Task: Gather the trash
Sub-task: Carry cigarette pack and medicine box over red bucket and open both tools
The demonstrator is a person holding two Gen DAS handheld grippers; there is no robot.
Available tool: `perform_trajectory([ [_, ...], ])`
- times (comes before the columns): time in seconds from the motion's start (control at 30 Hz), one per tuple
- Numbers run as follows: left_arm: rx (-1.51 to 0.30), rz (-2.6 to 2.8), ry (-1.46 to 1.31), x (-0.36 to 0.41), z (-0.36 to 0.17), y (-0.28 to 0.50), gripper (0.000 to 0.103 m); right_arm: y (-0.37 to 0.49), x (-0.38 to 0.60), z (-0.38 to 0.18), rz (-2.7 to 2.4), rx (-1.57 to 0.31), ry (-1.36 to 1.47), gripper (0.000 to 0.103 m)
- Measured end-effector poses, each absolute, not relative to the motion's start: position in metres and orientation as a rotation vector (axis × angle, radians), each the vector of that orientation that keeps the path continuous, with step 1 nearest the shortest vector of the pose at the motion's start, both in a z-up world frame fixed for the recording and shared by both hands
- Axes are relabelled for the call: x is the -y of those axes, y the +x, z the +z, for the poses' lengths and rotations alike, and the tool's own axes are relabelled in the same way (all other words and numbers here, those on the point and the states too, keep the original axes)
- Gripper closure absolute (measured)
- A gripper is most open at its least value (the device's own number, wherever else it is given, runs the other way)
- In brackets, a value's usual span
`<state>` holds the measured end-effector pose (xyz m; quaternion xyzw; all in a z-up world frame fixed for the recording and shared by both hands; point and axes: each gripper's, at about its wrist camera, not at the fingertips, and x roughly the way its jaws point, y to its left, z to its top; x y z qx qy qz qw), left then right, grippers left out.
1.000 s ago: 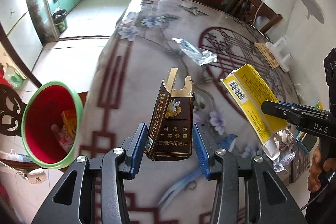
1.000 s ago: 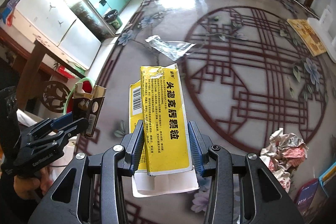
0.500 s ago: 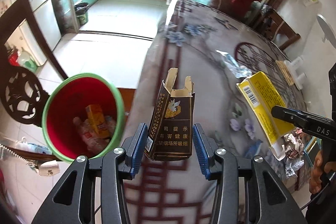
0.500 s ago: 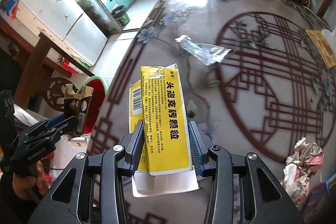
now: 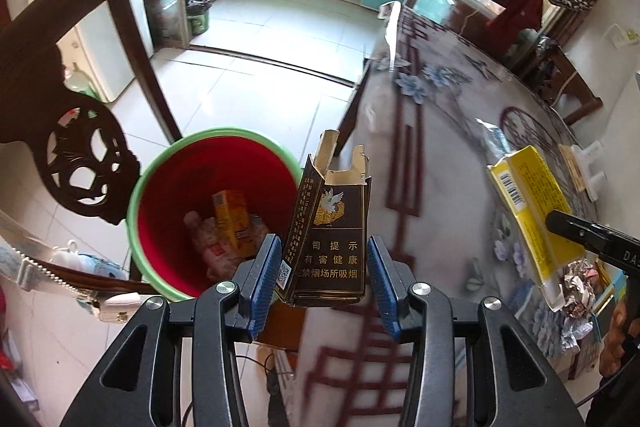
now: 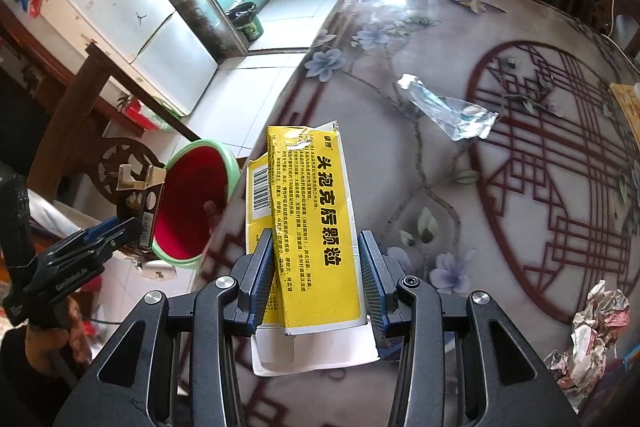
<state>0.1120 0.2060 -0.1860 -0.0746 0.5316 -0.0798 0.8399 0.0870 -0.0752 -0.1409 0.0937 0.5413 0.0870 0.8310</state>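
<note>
My left gripper [image 5: 323, 283] is shut on an opened dark brown cigarette pack [image 5: 330, 243], held upright beside the table's edge, just right of a red bin with a green rim [image 5: 208, 211] on the floor. The bin holds an orange carton and wrappers. My right gripper [image 6: 316, 283] is shut on a flattened yellow box [image 6: 316, 227], held above the table near its left edge. The bin [image 6: 188, 203] and the left gripper with the pack [image 6: 140, 207] show at the left of the right wrist view. The yellow box [image 5: 532, 203] shows at the right of the left wrist view.
A clear plastic wrapper [image 6: 448, 111] lies mid-table and crumpled paper [image 6: 592, 335] at the front right. A carved dark wooden chair [image 5: 72, 131] stands left of the bin. The patterned table [image 6: 500, 167] has tiled kitchen floor beyond it.
My left gripper has swung left with the cigarette pack, from over the table to beside the bin. My right gripper has moved left with the yellow box towards the table edge.
</note>
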Motion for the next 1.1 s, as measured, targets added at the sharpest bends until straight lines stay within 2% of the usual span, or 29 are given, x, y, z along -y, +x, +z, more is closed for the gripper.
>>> perform_trajectory([
  [1.1,-1.156,-0.077,-0.202,-0.282,-0.209,0.129,0.06,0.116,-0.043,-0.132,0.344,-1.148,0.071,0.064],
])
